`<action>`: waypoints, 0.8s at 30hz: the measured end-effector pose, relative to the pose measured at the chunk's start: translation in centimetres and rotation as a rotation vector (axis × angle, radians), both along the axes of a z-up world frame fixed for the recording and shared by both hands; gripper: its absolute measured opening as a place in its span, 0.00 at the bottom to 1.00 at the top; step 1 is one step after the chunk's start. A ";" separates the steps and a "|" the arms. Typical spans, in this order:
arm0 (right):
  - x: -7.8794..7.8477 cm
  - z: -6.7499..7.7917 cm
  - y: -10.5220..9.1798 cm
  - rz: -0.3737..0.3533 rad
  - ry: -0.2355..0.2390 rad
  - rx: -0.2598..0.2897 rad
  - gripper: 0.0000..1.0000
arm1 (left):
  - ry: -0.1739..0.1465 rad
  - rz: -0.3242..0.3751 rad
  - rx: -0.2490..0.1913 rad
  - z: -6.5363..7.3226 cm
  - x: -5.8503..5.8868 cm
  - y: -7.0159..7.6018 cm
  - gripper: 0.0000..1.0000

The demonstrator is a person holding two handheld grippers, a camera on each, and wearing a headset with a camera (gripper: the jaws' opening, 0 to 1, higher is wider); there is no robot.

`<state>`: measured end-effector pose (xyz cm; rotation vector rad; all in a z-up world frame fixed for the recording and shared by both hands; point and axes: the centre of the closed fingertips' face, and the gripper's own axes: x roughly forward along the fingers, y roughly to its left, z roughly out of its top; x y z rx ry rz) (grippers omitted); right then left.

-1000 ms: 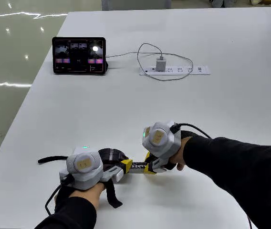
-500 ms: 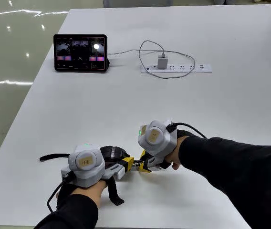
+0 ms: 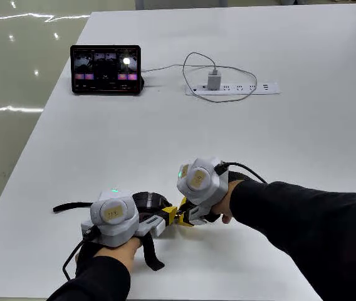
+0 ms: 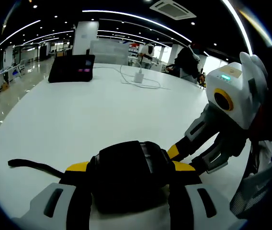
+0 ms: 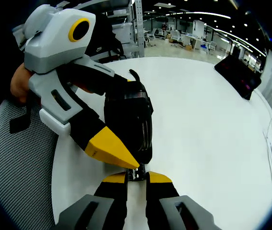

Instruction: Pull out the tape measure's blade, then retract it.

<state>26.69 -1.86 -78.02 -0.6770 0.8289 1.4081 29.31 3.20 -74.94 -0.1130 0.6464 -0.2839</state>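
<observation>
Left gripper [image 4: 131,166] clamped the black rounded tape measure case [image 5: 129,120]; right gripper [image 5: 137,178], nearly closed, apparently pinched the steel blade tip [image 5: 138,171] between its jaws. A slipped pinch could snap it home.

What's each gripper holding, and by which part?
The left gripper clamps the tape measure by its black case; the right gripper pinches the blade tip close to the case.

white table [image 3: 278,138]: bears the power strip [image 3: 253,89] on its far part | white charger [image 3: 213,82]: plugged in at power strip's left end | white cable [image 3: 193,63]: loops around charger, runs left from power strip | tablet [image 3: 105,69]: propped upright, screen lit, left of power strip | glossy floor [image 3: 9,75]: farther left of power strip, past table edge
</observation>
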 end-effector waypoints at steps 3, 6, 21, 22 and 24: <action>0.0 0.0 0.0 0.007 -0.003 -0.001 0.10 | 0.001 -0.001 0.000 0.0 0.0 0.0 0.60; 0.0 -0.1 0.0 0.016 -0.004 -0.003 0.10 | 0.001 -0.003 0.001 0.0 0.0 0.0 0.60; 0.0 -0.1 0.4 0.013 0.006 0.012 0.10 | -0.004 -0.002 0.003 0.0 0.0 -0.1 0.60; 0.0 -0.1 0.4 0.013 0.006 0.012 0.10 | -0.005 -0.002 0.003 0.0 0.0 -0.1 0.60; 0.0 -0.1 0.4 0.014 0.004 0.010 0.10 | -0.006 -0.002 0.003 0.0 0.0 0.0 0.60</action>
